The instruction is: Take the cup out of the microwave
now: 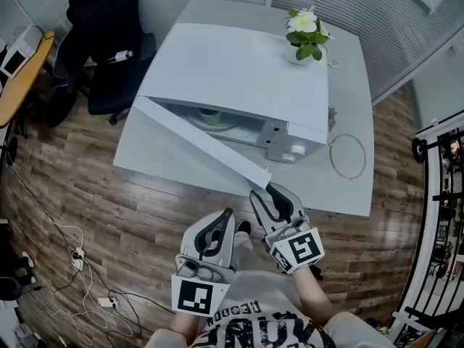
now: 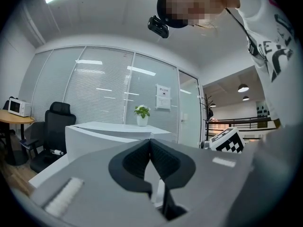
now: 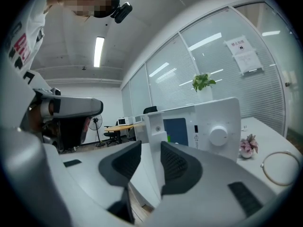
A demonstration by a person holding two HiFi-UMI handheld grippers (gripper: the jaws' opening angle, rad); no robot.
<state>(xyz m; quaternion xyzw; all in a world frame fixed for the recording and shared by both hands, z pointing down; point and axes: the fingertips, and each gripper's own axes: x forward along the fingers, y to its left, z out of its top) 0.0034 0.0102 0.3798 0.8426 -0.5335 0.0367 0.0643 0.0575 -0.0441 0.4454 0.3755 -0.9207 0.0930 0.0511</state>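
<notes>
From the head view, my right gripper is clamped on the free edge of the microwave door, which stands swung out toward me. The microwave sits on a white table. The cup is a pale green shape inside the cavity, half hidden under the top panel. It lies ahead of the right gripper and to its left, behind the open door and well apart from both tools. My left gripper hangs just beside the right one and nearer to me, touching nothing. A potted plant stands on the microwave's far right corner.

In the left gripper view, the jaws of my left gripper are pressed together with nothing between them. The microwave is beyond the tips, with the plant above it (the cup does not show here).

In the right gripper view, the white door runs between the jaws of my right gripper, and the pads grip it. Past the tips and slightly right is the control knob. A dark opening beside it shows a small green patch, and I cannot tell whether that is the cup.
</notes>
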